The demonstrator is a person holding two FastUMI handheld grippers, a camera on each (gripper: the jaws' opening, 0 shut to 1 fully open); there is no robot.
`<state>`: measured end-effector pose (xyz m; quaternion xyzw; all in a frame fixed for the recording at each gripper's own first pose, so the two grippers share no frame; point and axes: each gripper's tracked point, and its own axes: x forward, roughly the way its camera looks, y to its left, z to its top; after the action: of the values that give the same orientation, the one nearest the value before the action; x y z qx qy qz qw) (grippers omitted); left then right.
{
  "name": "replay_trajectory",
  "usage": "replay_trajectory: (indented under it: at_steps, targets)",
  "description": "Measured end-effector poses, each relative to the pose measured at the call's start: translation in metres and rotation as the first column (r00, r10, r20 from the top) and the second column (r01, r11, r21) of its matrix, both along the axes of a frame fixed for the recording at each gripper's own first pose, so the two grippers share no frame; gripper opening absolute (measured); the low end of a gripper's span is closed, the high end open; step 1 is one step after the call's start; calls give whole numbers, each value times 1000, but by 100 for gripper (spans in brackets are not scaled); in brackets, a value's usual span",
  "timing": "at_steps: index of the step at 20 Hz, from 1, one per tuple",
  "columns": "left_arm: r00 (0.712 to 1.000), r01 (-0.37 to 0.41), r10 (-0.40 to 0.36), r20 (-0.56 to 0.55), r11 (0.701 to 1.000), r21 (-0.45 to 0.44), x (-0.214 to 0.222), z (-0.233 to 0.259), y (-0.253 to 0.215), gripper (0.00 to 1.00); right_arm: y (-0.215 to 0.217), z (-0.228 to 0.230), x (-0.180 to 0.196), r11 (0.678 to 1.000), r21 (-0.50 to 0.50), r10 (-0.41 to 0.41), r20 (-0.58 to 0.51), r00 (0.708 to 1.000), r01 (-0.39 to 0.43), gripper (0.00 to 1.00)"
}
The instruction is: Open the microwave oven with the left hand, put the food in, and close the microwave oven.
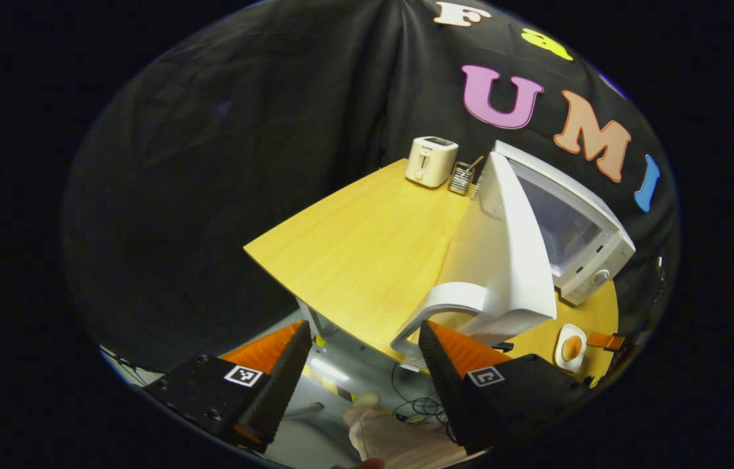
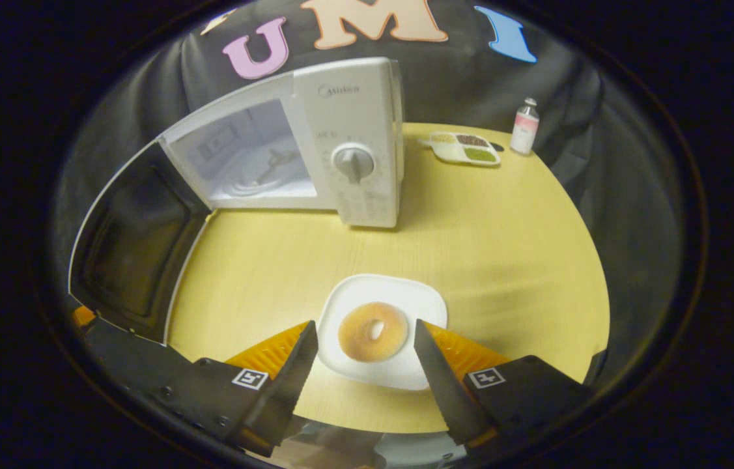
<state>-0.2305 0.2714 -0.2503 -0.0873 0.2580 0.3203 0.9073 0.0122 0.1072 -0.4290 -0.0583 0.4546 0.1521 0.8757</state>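
Right gripper spread wide, fingers either side of the plate without clear contact, nothing grasped. Doughnut centred on the plate, near the table's front edge. Beyond, toward the back edge, the microwave with door swung fully out to the left, cavity bare but for the turntable. Tray and bottle by the back right edge. Left gripper likewise released, one finger close under the door handle, contact not clear; floor seen between the fingers. Door seen edge-on, standing out past the table's front edge. Toaster and rack at the far corner. Plate with doughnut near the front edge, right of the door.
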Motion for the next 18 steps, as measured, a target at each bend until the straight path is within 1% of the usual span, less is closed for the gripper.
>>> replay_trajectory:
  at_steps: [2, 3, 4, 5, 8, 9, 10, 11, 12, 14, 15, 17, 18]
  targets:
    - [1000, -15, 15, 7, 1000, 0, 1, 4, 18, 98, 3, -17, -3, 999, -30, -38, -35, 999, 37, 94]
    - [1000, -24, 24, 12, 1000, 3, 1, 8, 26, 98, 5, -23, -4, 998, -37, -58, -45, 997, 56, 95]
    - [999, -32, 32, 20, 999, 11, 0, 12, 36, 98, 5, -27, -6, 996, -45, -75, -57, 996, 72, 93]
    - [999, -42, 41, 29, 999, 21, -1, 17, 45, 98, 5, -31, -6, 995, -53, -89, -63, 994, 86, 95]
    - [996, -72, 68, 63, 996, 53, 0, 34, 68, 98, 6, -41, -4, 991, -84, -113, -76, 991, 106, 95]
    - [994, -85, 79, 77, 993, 76, -1, 42, 77, 98, 6, -44, -3, 989, -95, -120, -79, 990, 112, 93]
    - [992, -101, 92, 88, 990, 99, -3, 49, 85, 98, 5, -46, -1, 987, -112, -128, -81, 989, 118, 95]
    - [989, -119, 107, 100, 985, 127, -5, 57, 92, 98, 4, -47, 0, 984, -122, -136, -80, 987, 126, 93]
    - [984, -152, 133, 119, 974, 167, -8, 69, 101, 97, 4, -48, 3, 983, -129, -145, -79, 986, 135, 94]
    - [973, -196, 160, 165, 953, 233, -8, 91, 111, 97, 2, -51, 7, 978, -144, -162, -79, 984, 149, 94]
    - [970, -206, 165, 177, 947, 247, -5, 97, 112, 97, 1, -53, 8, 976, -152, -170, -84, 982, 156, 94]
    - [971, -192, 145, 189, 946, 260, 4, 103, 106, 97, 3, -60, 3, 976, -155, -174, -118, 978, 155, 95]
    - [974, -173, 125, 189, 949, 263, 11, 103, 104, 96, 5, -60, 4, 976, -143, -183, -114, 976, 167, 89]
